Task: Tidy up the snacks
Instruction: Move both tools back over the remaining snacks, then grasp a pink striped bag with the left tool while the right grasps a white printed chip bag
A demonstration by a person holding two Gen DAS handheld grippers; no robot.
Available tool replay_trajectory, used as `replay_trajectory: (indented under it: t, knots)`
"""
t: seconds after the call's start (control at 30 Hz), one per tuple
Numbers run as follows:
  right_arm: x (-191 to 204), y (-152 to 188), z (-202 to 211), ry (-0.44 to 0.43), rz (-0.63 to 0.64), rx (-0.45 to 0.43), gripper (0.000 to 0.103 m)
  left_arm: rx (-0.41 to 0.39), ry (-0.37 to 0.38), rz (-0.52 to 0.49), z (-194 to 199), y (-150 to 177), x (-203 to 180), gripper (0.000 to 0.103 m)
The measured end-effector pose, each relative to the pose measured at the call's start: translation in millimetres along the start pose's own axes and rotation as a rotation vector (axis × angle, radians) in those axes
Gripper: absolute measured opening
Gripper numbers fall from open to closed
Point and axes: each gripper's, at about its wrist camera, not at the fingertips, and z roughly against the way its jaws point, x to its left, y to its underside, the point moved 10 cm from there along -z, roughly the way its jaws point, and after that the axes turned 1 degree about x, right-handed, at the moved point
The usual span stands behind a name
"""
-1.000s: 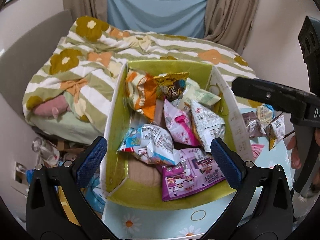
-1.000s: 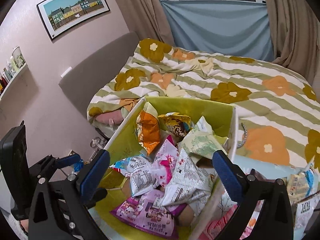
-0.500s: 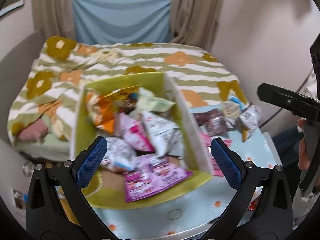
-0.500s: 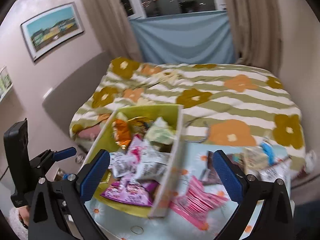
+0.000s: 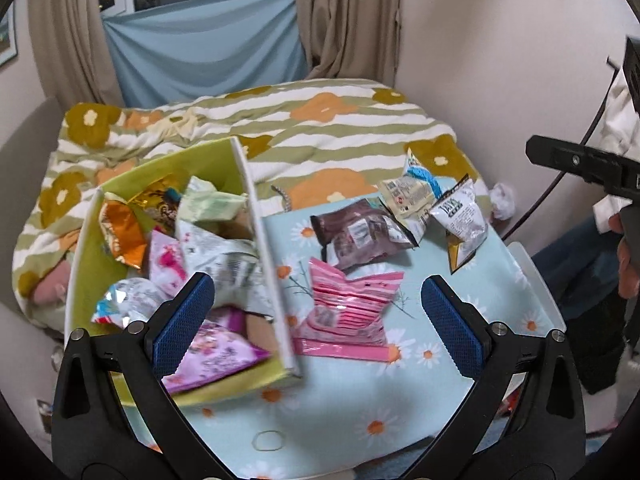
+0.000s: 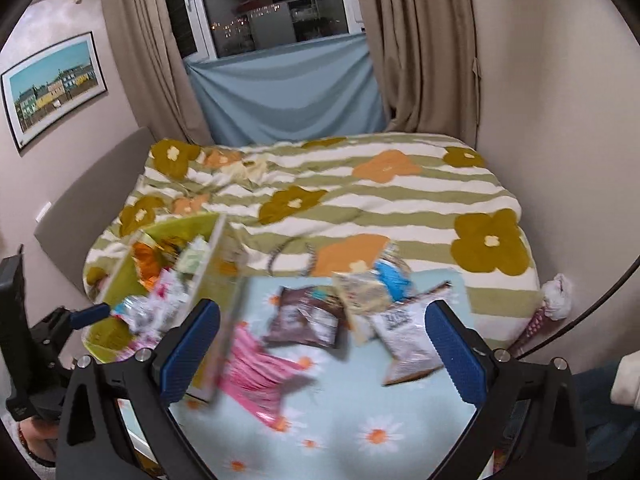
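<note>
Bed [image 5: 360, 128] fills upper half of both views, striped flower cover. Tabletop [image 5: 360, 392] with daisy cloth sits lower centre. Green box [image 5: 92, 272] at left of left-wrist frame, already stuffed with snack bags, white side wall facing the loose pile.

Loose snacks lie on the cloth, right of the box: pink pack [image 5: 348, 308] centre, nearly touching the box wall; brown bag [image 5: 356, 236] just above it, overlapping its top edge; white bag [image 5: 460, 220] right of centre; beige bag [image 5: 412, 196] with blue corner, upper right, at the bed edge.

Left claw [image 5: 318, 316] released, nothing between its blue pads, hovering over the pink pack. Right claw [image 6: 324, 350] also spread wide and empty, above the brown bag; that view is motion-blurred.

Likely step: pick a loose bag for the box. Best bet: take the pink pack first, nearest the box. Pinch a crimped edge, not the puffy middle. Lift clear of the box wall before dropping in, since the box is crowded.
</note>
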Motion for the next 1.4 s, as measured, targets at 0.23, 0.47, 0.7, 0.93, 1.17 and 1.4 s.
replay_trajectory:
  t: [0.23,0.47,0.7,0.93,1.17,1.4]
  knots:
    - [-59.4,24.4,-33.5,-0.063,0.021,0.078,0.102,0.050,-0.136,0.003,-46.7,23.5,-41.9,0.103]
    - [-96.3,58.5,-80.4,-0.140,0.019,0.141,0.102,0.129,-0.327,-0.040,-107.1,54.6,-46.4,0.103]
    - [-112.1,81.7,-119.1,-0.158,0.037,0.186,0.102,0.210,-0.420,-0.055,-150.8,72.5,-38.6,0.103]
    - [-115.9,87.5,-139.9,-0.169,0.040,0.201,0.102,0.252,-0.454,-0.092,-173.2,75.2,-34.0,0.103]
    - [-109.7,91.4,-154.4,-0.172,0.075,0.225,0.102,0.316,-0.406,-0.023,-188.8,81.0,-24.0,0.082]
    - [-110.9,89.9,-162.7,-0.133,0.117,0.227,0.102,0.318,-0.338,0.012,-188.5,84.0,-27.4,0.074]
